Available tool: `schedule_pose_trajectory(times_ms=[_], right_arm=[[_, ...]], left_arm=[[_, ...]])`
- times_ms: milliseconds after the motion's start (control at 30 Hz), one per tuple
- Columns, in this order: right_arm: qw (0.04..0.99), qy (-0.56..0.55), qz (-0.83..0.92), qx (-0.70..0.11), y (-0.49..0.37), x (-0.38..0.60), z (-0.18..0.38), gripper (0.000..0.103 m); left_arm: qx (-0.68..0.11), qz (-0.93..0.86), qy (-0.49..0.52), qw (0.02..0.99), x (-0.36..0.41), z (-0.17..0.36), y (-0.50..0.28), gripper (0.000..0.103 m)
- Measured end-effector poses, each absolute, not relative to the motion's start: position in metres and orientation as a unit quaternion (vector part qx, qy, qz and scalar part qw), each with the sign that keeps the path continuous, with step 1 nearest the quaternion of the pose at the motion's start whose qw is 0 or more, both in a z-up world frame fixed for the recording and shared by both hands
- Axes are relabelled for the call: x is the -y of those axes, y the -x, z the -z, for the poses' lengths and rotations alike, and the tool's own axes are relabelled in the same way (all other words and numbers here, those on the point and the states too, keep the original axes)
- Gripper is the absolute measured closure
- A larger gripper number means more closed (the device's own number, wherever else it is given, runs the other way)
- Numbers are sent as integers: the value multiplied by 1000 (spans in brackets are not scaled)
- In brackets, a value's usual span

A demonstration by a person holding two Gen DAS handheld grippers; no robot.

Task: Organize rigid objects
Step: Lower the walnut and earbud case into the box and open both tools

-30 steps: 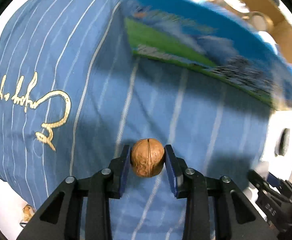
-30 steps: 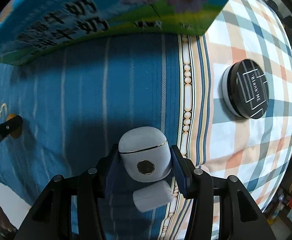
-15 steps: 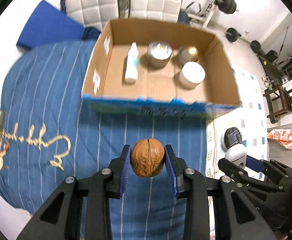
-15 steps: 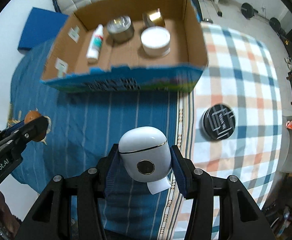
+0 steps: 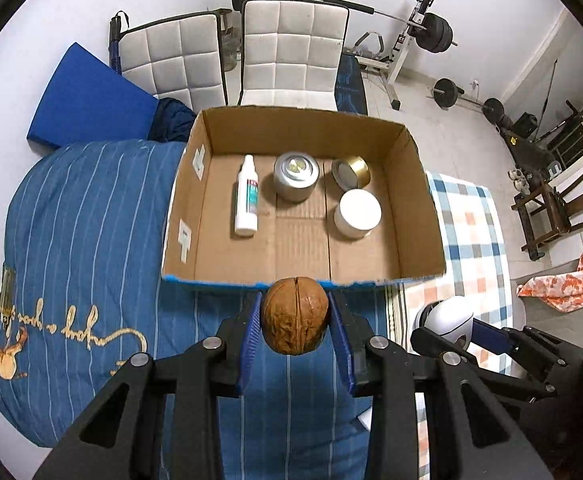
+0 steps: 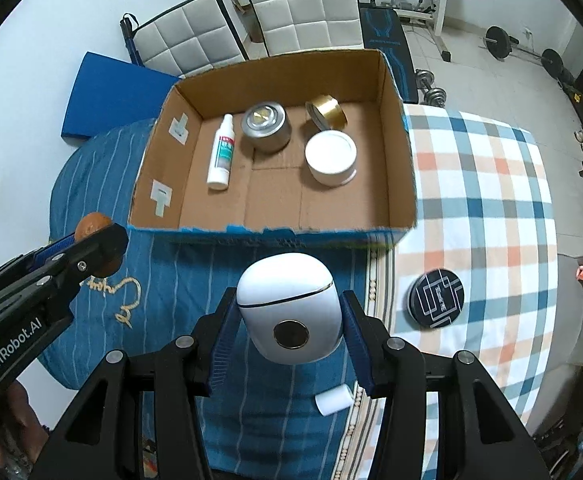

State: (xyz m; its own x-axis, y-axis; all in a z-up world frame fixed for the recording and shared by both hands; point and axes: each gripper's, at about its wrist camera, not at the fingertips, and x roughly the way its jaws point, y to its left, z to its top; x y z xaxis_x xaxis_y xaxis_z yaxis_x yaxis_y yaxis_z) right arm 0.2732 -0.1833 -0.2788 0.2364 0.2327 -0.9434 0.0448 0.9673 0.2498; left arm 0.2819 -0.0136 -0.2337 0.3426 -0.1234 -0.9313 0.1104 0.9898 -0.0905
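Lifted above the bed, brown ridged walnut (image 5: 295, 316), glossy white case (image 6: 289, 312)

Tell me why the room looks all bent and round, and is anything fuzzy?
Left wrist view: the fisheye lens curves the walls and leaves dark corners; the walnut and cardboard box look sharp. Right wrist view: the same bending; the box's near blue edge is a little smeared, while the white case looks crisp, with soft glare on its top.

Clamped walnut (image 5: 295, 315), white case (image 6: 289, 312)
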Motion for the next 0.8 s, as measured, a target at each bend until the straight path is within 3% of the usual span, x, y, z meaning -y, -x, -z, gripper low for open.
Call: schedule_pose_trajectory(times_ms=[267, 533, 800], right_arm=[[777, -117, -66, -614, -329, 174, 291, 51], [736, -120, -73, -662, -405, 151, 372, 51], [698, -99, -70, -706, -451, 127, 443, 51]], left_arm=[[-596, 74, 39, 799, -8, 258, -349, 72], [-690, 67, 84, 715, -38, 353, -421, 72], [-744, 62, 78, 661, -43, 421, -443, 72]])
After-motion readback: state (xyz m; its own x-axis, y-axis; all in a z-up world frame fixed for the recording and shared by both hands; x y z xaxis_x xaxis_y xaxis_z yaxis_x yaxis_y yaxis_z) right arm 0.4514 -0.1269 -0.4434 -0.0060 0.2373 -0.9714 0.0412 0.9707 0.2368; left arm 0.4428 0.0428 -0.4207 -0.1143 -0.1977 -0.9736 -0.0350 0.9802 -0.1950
